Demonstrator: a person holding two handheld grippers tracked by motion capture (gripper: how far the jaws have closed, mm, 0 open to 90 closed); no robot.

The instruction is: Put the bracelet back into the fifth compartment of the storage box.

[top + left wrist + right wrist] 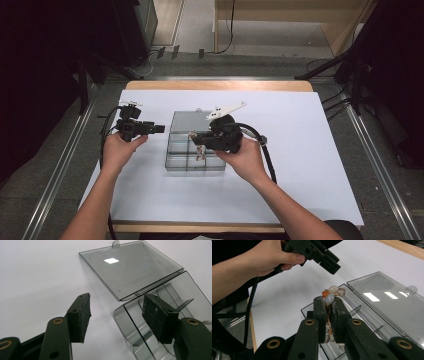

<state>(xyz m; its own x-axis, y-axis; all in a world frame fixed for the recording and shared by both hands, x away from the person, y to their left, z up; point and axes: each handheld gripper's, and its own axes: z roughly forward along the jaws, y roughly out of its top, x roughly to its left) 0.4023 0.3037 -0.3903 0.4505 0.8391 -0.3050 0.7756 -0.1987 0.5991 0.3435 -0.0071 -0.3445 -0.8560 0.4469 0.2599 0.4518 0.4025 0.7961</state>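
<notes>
The right gripper [329,305] is clamped on a string of polished beads [329,298], which looks like a bracelet; its jaws stand nearly together, with orange, white and grey stones bunched above the pads and the rest of the strand trailing down between them. The bracelet hangs over the near compartments of a clear plastic box [176,161] that sits open at the middle of the white table [300,150], its lid [387,302] laid flat behind the hinge. The left gripper [116,315] holds nothing: its jaws stand wide apart, and it hovers to the left of the box, pointed toward it. The bracelet appears light and limp, so it is likely to swing and bunch when lowered; the smooth stones may slip from flat pads. Grip across the cord between two stones, not on a single rounded bead. The box looks light and may slide if knocked.
</notes>
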